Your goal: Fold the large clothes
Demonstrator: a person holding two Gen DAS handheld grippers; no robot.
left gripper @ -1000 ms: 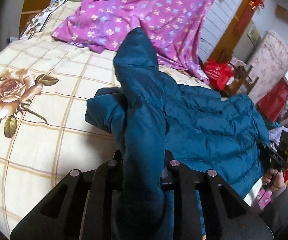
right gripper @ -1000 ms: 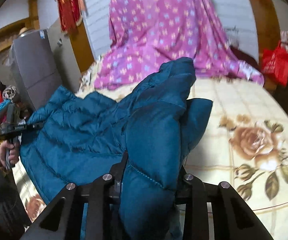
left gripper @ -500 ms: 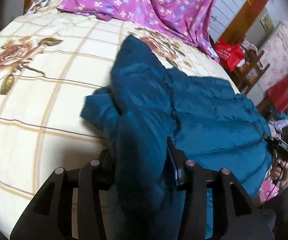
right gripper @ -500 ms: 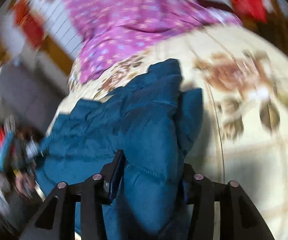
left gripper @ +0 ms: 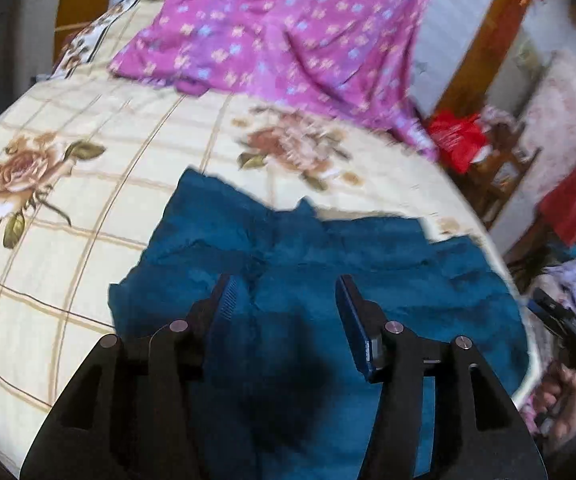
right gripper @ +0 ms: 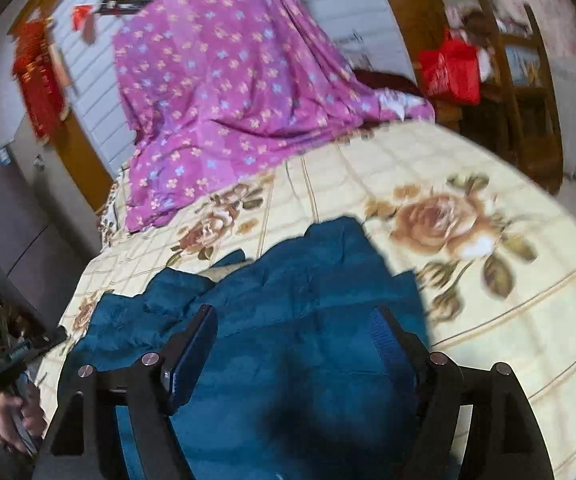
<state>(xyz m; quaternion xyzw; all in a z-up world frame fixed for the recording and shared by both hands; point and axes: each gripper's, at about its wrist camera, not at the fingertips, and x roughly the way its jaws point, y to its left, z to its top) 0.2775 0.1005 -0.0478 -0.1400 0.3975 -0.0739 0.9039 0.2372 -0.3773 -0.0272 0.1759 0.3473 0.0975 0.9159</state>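
A teal puffer jacket lies flat on the bed, folded over on itself; it also shows in the right wrist view. My left gripper is open just above the jacket's left part, with nothing between its jaws. My right gripper is open above the jacket's right part, also empty. The jacket's near edge is hidden under both grippers' bodies.
The bed has a cream sheet with rose prints. A purple floral quilt is piled at the bed's far side. A red bag and wooden chair stand beyond the bed's edge. The other hand-held gripper shows at far right.
Both grippers have opened and let go of the jacket parts they held raised. The jacket now lies flat on the bed, and both grippers have pulled back a little.
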